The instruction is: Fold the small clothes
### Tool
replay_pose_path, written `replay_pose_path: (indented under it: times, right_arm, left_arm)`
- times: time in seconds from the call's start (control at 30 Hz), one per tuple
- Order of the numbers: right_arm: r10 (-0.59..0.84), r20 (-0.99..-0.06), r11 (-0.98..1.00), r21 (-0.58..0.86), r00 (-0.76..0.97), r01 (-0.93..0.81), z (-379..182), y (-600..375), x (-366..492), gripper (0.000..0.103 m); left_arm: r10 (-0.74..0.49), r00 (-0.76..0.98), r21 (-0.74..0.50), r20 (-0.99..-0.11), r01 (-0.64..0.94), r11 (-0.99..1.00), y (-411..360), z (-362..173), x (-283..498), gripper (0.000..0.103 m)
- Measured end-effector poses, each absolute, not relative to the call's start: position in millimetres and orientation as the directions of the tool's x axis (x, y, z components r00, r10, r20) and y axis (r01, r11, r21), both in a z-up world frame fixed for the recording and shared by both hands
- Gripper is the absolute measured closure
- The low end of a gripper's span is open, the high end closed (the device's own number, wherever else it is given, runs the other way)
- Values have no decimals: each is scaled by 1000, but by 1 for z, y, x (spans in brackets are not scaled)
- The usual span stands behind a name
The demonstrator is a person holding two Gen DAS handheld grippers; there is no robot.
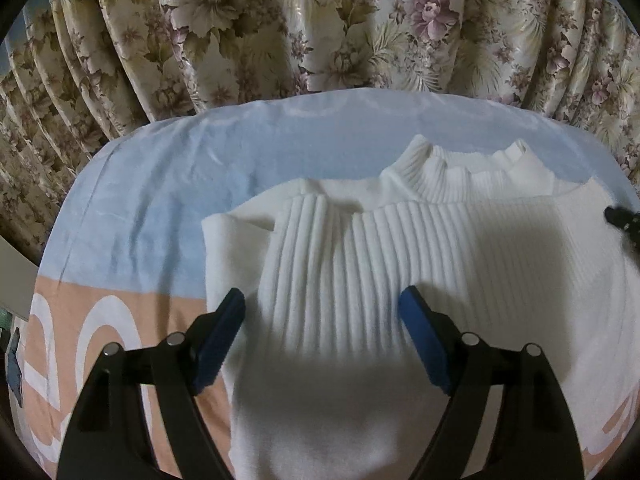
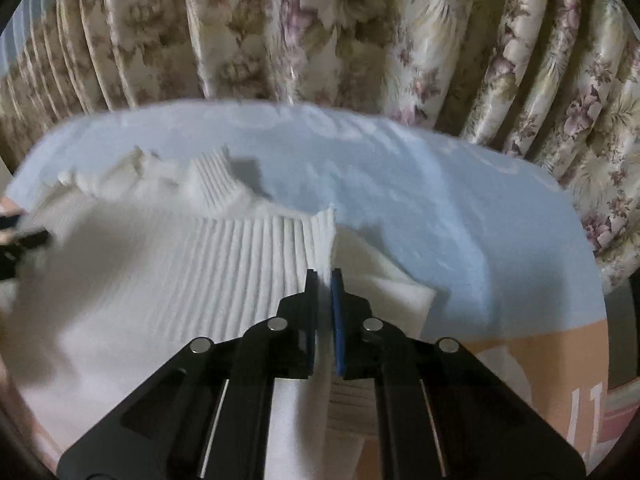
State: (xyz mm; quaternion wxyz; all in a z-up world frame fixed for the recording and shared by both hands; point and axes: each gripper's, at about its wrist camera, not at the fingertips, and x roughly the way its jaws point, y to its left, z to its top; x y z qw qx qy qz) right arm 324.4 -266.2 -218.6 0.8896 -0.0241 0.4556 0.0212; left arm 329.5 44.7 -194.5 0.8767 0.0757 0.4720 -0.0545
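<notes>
A white ribbed knit sweater (image 1: 400, 248) lies on a bed sheet, its turtleneck collar (image 1: 468, 168) at the far side and its lower part folded up over the chest. My left gripper (image 1: 322, 300) is open, its blue pads hovering over the sweater's left part, holding nothing. My right gripper (image 2: 325, 280) is shut on the sweater's ribbed edge (image 2: 320, 232) at its right side, with cloth pinched between the blue pads. The sweater (image 2: 180, 264) fills the left of the right wrist view. The right gripper's tip (image 1: 624, 218) shows at the right edge of the left wrist view.
The sheet (image 1: 160, 184) is light blue with a peach and white patterned band (image 1: 100, 340) nearer me. A flowered curtain (image 1: 320, 20) hangs close behind the bed. The left gripper shows blurred at the left edge of the right wrist view (image 2: 20, 236).
</notes>
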Motion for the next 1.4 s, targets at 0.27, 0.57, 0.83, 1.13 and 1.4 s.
replay_pose_path:
  times: [0.27,0.57,0.83,1.13,1.4]
  right_arm:
    - [164,-710,986,98,685,-135,-164,-238,268,65]
    - [188,-762,934,-57,620,-353,-220,-139,241,64]
    - [122,-784,979,-7,608,-206,-225,-231,226,48]
    - [264,-738,964,178,621,-198,-198,-224,189,46]
    - [213,-791,972,115,573,-203,-228,-207,172,41]
  left_arm:
    - [-45,600,89,-799,192,977,30,-171,302,22]
    - [-41,618,184,-785,297,937,-8,-203,264,18]
    - [-31,622,180,-783,274,945,39,-204,253,19]
    - [-167,521,-44,-837,239,970,23,-178,235,10]
    - [-156,460,-59,-874,218,974,-9,-183,225,9]
